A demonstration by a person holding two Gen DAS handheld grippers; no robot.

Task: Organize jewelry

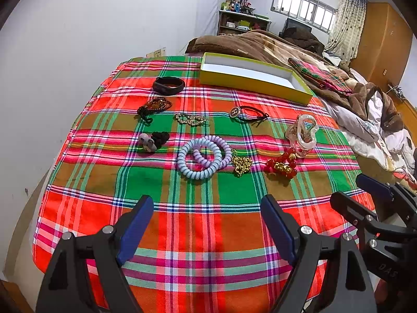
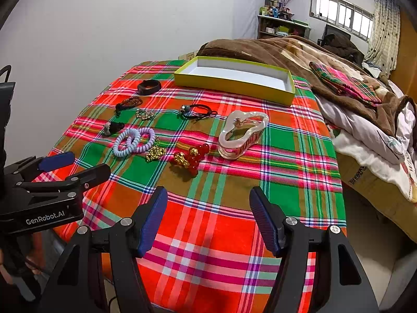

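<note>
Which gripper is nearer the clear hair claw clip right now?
Right. The right gripper hangs open just short of the clear hair claw clip, nearly in line with it. The left gripper, also open, sits farther off to the clip's left.

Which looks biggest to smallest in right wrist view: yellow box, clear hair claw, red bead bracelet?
1. yellow box
2. clear hair claw
3. red bead bracelet
The box lies farthest away and still looks largest.

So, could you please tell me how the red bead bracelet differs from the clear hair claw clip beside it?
The red bead bracelet is small, flat and bunched, red with gold charms. The clear hair claw clip is larger, rigid, translucent and stands taller. Both rest on the plaid cloth, outside the yellow box.
</note>
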